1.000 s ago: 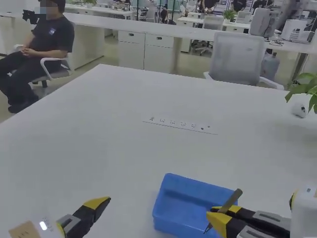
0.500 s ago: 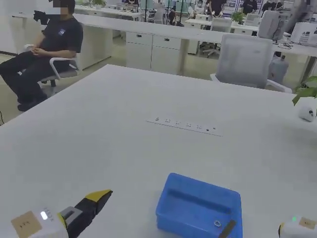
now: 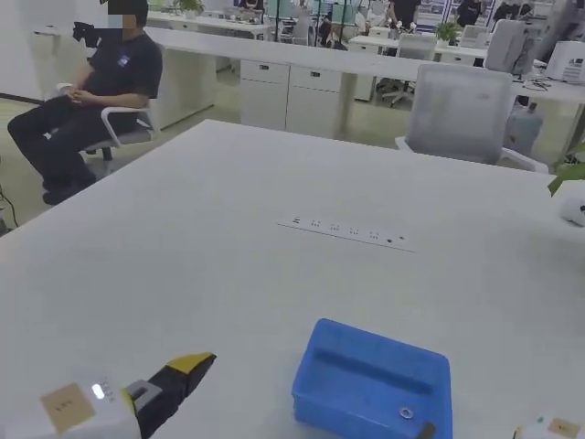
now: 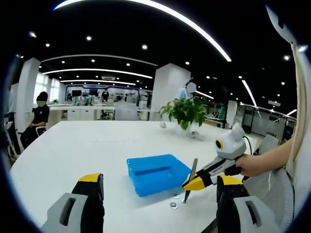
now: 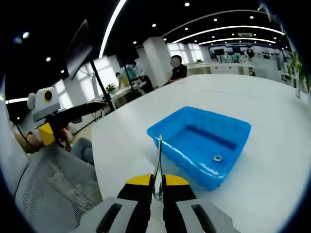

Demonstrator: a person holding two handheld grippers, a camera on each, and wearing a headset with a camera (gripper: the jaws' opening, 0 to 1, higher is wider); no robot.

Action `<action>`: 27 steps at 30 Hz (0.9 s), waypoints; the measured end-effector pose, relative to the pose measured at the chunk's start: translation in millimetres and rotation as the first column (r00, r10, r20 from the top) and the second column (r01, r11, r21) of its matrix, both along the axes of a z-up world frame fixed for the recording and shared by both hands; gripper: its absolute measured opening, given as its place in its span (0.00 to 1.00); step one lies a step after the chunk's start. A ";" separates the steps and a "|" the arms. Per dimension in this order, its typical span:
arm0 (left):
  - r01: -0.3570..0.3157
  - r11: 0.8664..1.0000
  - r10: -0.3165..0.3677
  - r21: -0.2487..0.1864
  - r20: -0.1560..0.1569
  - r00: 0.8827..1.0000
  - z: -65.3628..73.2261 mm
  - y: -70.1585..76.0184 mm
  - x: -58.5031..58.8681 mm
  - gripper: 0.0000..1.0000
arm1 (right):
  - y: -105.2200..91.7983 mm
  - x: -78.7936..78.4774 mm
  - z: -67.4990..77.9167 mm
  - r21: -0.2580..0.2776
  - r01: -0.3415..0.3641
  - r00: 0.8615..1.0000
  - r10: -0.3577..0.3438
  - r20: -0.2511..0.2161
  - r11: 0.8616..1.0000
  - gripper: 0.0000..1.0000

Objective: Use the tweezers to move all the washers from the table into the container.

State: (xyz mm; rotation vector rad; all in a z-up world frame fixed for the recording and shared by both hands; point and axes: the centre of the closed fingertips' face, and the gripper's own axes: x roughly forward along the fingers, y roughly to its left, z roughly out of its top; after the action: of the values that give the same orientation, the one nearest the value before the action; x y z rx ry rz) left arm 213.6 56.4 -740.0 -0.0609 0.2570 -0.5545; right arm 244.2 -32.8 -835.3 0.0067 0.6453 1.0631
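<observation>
We see the white table [image 3: 228, 229] with the blue container [image 3: 329, 416] near its front edge. Our left gripper [image 4: 160, 178] has its jaws spread wide, grasping nothing. Our right gripper [image 5: 158, 182] is clenched on the tweezers [image 5: 159, 155], whose tip points down beside two washers [image 4: 173, 205] on the table just outside the container. Another washer [image 5: 217, 158] lies inside it.
</observation>
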 end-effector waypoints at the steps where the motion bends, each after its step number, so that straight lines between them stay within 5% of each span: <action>1: 0.000 1.000 0.000 0.002 -0.001 1.000 -0.3 0.0 0.0 0.99 | -0.4 0.3 -0.1 0.002 0.003 1.000 -0.003 -0.002 1.000 0.04; 7: 0.002 1.000 -0.002 0.009 -0.005 1.000 -1.5 -0.4 -0.1 0.99 | 2.8 -6.9 0.5 -0.011 -0.021 1.000 0.021 0.006 1.000 0.04; 10: 0.005 1.000 -0.005 0.019 -0.007 1.000 -2.6 -1.5 -0.4 0.99 | 4.7 -13.2 1.2 -0.063 -0.078 0.994 0.083 0.075 0.995 0.04; 19: 0.005 0.999 -0.005 0.049 -0.010 1.000 -5.7 -1.6 -0.2 0.99 | 10.5 -21.4 -0.6 -0.214 -0.185 0.942 0.235 0.238 0.959 0.03; 21: 0.001 0.998 -0.001 0.058 -0.011 1.000 -6.7 -0.7 0.1 0.99 | 11.8 -23.9 -0.5 -0.220 -0.193 0.939 0.245 0.240 0.956 0.02; 24: -0.008 0.999 0.009 0.054 -0.008 1.000 -6.0 0.8 0.5 0.99 | 12.3 -21.8 -0.6 -0.204 -0.183 0.946 0.229 0.229 0.962 0.02; 27: -0.009 0.999 0.008 0.037 0.021 1.000 0.5 0.6 0.1 0.99 | 11.1 -18.3 0.9 -0.145 -0.141 0.971 0.166 0.174 0.979 0.03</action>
State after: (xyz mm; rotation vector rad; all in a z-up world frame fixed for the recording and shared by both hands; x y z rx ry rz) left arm 213.7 57.0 -739.5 -0.0207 0.2468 -0.5416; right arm 225.9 -21.7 -834.5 -0.2580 0.5521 1.1532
